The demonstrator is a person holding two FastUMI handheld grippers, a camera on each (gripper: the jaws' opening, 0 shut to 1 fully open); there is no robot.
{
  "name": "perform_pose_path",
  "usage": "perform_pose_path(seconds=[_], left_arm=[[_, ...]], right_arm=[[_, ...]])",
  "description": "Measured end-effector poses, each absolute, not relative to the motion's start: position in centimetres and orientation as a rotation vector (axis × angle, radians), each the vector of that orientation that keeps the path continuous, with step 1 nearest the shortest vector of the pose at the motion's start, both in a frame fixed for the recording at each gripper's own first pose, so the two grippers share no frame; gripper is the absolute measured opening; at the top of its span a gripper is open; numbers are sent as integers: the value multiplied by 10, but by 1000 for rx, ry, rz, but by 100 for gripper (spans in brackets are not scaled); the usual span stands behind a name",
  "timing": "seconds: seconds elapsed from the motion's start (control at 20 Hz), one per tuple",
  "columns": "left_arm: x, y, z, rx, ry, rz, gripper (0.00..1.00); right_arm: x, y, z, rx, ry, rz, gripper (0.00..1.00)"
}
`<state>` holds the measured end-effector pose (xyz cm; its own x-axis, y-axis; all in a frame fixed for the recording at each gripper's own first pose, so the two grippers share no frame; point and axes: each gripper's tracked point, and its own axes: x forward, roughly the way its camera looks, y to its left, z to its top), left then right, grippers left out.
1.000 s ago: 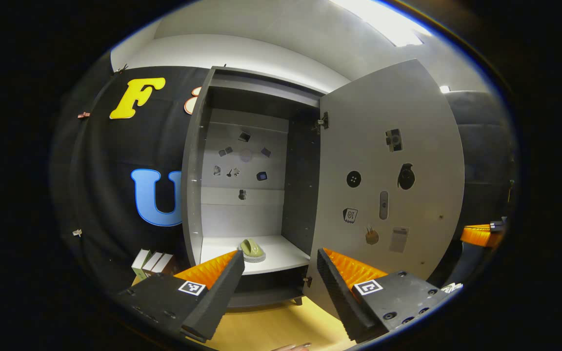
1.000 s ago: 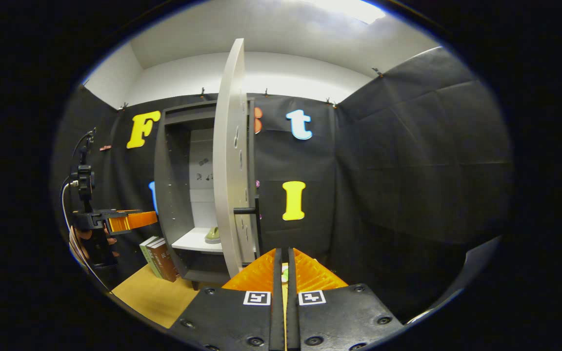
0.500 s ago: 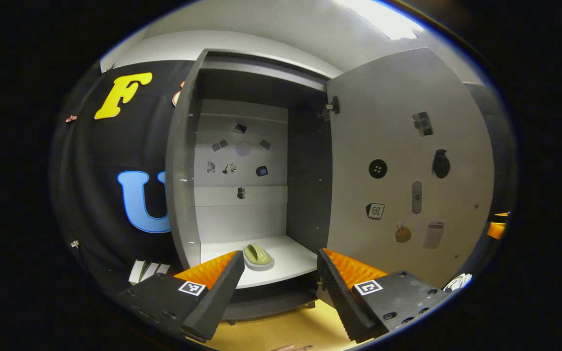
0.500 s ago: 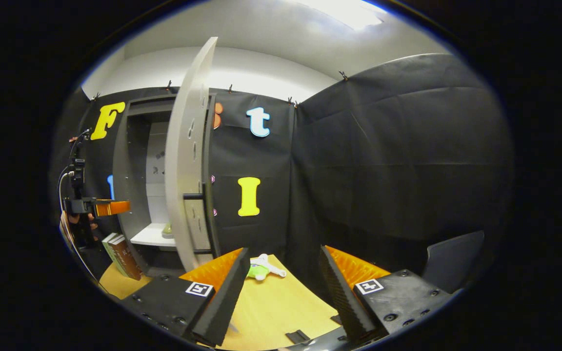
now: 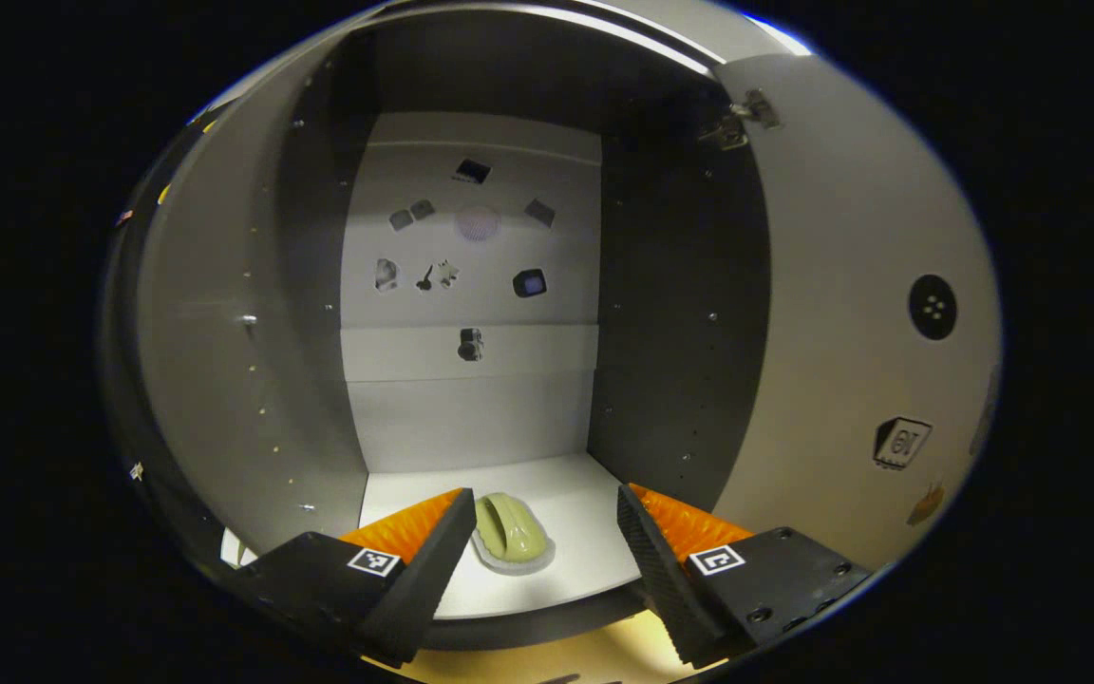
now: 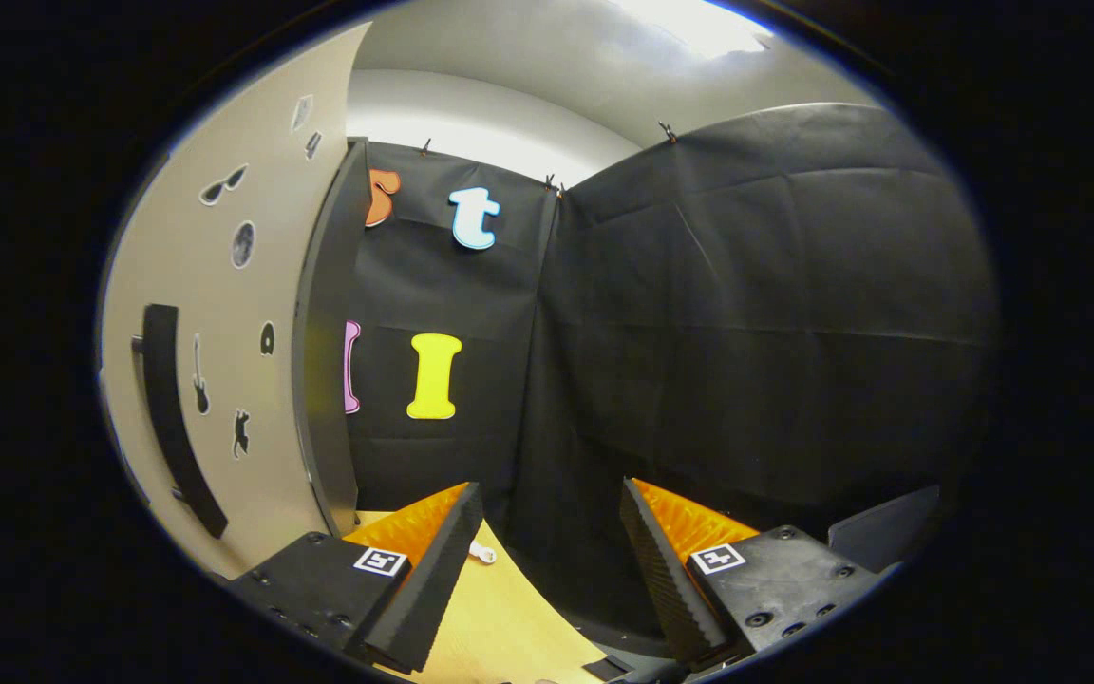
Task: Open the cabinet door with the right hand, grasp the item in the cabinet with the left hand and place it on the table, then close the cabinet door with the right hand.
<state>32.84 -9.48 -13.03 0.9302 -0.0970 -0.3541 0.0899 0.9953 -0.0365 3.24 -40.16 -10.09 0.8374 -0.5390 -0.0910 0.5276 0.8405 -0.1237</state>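
Note:
The grey cabinet (image 5: 224, 361) stands open, its door (image 5: 851, 323) swung out to the right in the left gripper view. A small green item on a pale base (image 5: 511, 532) lies on the cabinet's white shelf (image 5: 575, 560). My left gripper (image 5: 539, 551) is open at the cabinet mouth, and the item lies just beyond and between its fingers, nearer the left one. In the right gripper view, my right gripper (image 6: 547, 556) is open and holds nothing. The door's outer face (image 6: 224, 361) with its black handle (image 6: 177, 418) sits at that view's left.
Stickers dot the cabinet's back wall (image 5: 471, 285) and the door's inner face. The wooden table (image 6: 499, 627) lies below the right gripper, with a small white object (image 6: 482, 553) on it. Black cloth walls (image 6: 746, 332) close the booth's corner on the right.
My left gripper has moved forward up to the cabinet opening, so the green item now lies between its fingers. My right gripper opened, let go of the door handle and swung right of the door.

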Motion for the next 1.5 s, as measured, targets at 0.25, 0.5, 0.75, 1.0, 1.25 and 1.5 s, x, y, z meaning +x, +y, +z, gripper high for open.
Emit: perform_pose_path(seconds=[0.25, 0.5, 0.75, 1.0, 1.25, 1.5], left_arm=[[366, -79, -168, 23, 501, -41, 93], [383, -69, -209, -53, 633, -18, 86], [395, -73, -235, -31, 701, -21, 75], [400, -72, -259, -31, 767, 1, 71], [407, -59, -260, -10, 750, 72, 28], [395, -60, -253, -54, 746, 106, 23]], right_arm=[[59, -427, -117, -44, 136, -543, 93], [76, -439, -129, -27, 158, -514, 93], [84, -446, -142, -24, 187, -512, 93], [84, -450, -149, -25, 211, -506, 92], [85, -457, -154, -9, 222, -514, 92], [97, -449, -156, -4, 228, -469, 92]])
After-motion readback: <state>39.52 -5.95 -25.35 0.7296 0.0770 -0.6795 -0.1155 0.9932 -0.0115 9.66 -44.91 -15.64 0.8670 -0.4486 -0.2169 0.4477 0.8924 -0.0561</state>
